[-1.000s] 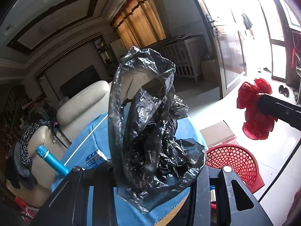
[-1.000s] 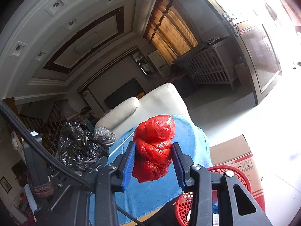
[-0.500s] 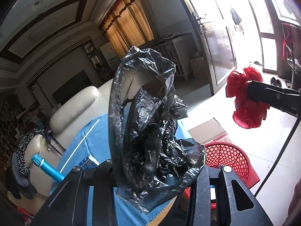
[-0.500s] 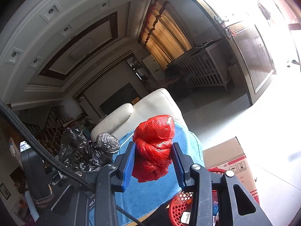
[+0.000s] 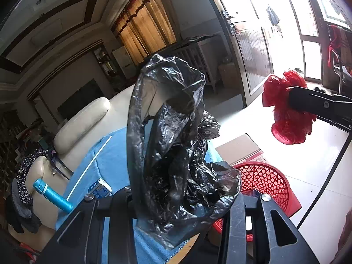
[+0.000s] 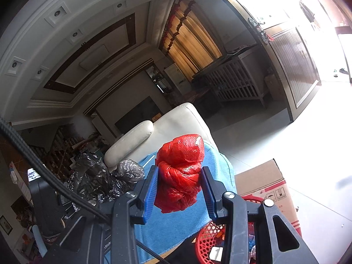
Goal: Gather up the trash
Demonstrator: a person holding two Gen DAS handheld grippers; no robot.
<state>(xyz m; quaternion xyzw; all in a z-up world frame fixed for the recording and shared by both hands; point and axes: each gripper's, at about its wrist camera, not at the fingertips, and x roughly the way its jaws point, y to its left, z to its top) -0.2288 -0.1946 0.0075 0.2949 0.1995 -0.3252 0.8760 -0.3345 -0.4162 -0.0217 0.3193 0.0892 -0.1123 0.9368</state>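
My left gripper (image 5: 184,195) is shut on a crumpled black plastic bag (image 5: 173,145) and holds it up over the blue-covered table (image 5: 114,156). My right gripper (image 6: 179,186) is shut on a bunched red plastic bag (image 6: 180,171); it also shows in the left wrist view (image 5: 286,112), up in the air to the right, above and beyond the red mesh basket (image 5: 266,180). The basket stands on the floor beside the table and shows in the right wrist view (image 6: 209,239) with some trash inside. The black bag also shows at the left of the right wrist view (image 6: 99,180).
On the blue cloth lie a small blue-and-white carton (image 5: 99,189) and a white straw (image 5: 88,167). A blue bottle (image 5: 51,194) rests on the cream sofa (image 5: 83,121) behind the table. A cardboard box (image 6: 264,182) stands on the floor behind the basket.
The right gripper with the red bag has moved up and slightly left in the left wrist view. Both views have tilted upward a little. Both grips are unchanged.
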